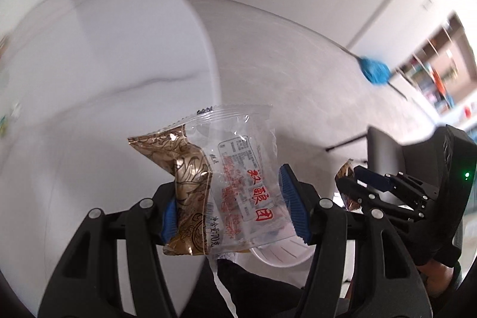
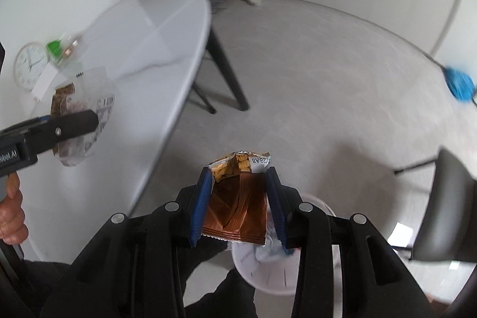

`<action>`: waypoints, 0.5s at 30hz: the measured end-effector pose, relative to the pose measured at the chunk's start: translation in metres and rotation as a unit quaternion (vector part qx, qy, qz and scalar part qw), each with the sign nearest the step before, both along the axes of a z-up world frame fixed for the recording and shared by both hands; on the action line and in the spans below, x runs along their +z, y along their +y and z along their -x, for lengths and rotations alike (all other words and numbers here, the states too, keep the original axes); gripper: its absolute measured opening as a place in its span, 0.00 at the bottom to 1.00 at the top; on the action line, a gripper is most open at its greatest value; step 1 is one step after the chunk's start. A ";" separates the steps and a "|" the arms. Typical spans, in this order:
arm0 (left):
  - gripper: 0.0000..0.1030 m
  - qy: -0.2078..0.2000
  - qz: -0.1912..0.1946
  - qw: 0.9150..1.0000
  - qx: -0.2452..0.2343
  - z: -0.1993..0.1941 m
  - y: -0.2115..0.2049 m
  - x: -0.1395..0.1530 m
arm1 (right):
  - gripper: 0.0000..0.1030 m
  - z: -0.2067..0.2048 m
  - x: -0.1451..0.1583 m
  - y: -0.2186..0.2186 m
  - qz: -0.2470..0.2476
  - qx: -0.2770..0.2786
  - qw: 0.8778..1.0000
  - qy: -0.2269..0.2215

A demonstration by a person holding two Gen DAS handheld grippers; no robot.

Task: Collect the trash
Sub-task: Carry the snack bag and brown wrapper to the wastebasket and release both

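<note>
Left gripper (image 1: 235, 198) clamped on a clear-and-gold wrapper (image 1: 220, 184), pads pinching it across its width; held in the air beside the white worktop (image 1: 104, 64) edge. Right gripper (image 2: 238, 204) closed on a torn brown wrapper (image 2: 238, 210), ripped end up, pads on both side edges.

White bin (image 2: 262, 273) on the floor below the right gripper, partly hidden by it; pale crumpled stuff already inside. In the left view its rim (image 1: 283, 255) shows just under the wrapper.

More litter on the worktop: a green-and-clear scrap (image 2: 64, 49) near a wall clock (image 2: 31, 69) lying flat. Blue mop (image 2: 459, 85) on the floor, well apart.

Handling: both wrappers look empty, so near weightless, thin film, crinkly, slick. They will flutter rather than drop straight, and may cling to the pads on release. Best held mid-body across a fold, as now; release low over the bin mouth.

Step in hand, as judged: carrying both to the bin.
</note>
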State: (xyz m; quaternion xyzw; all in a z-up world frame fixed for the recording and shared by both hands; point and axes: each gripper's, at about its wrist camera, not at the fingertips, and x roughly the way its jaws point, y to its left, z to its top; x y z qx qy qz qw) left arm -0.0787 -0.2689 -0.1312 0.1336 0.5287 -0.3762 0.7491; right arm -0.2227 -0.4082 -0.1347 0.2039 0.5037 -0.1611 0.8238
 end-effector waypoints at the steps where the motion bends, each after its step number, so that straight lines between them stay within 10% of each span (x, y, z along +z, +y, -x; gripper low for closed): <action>1: 0.56 -0.003 0.000 1.000 -0.012 0.007 -0.006 0.002 | 0.37 0.009 -0.001 -0.001 -0.001 -0.010 1.000 0.000; 15: 0.57 -0.028 -0.014 0.983 -0.183 0.076 -0.049 0.004 | 0.38 0.073 -0.052 -0.004 -0.037 -0.125 0.991 0.024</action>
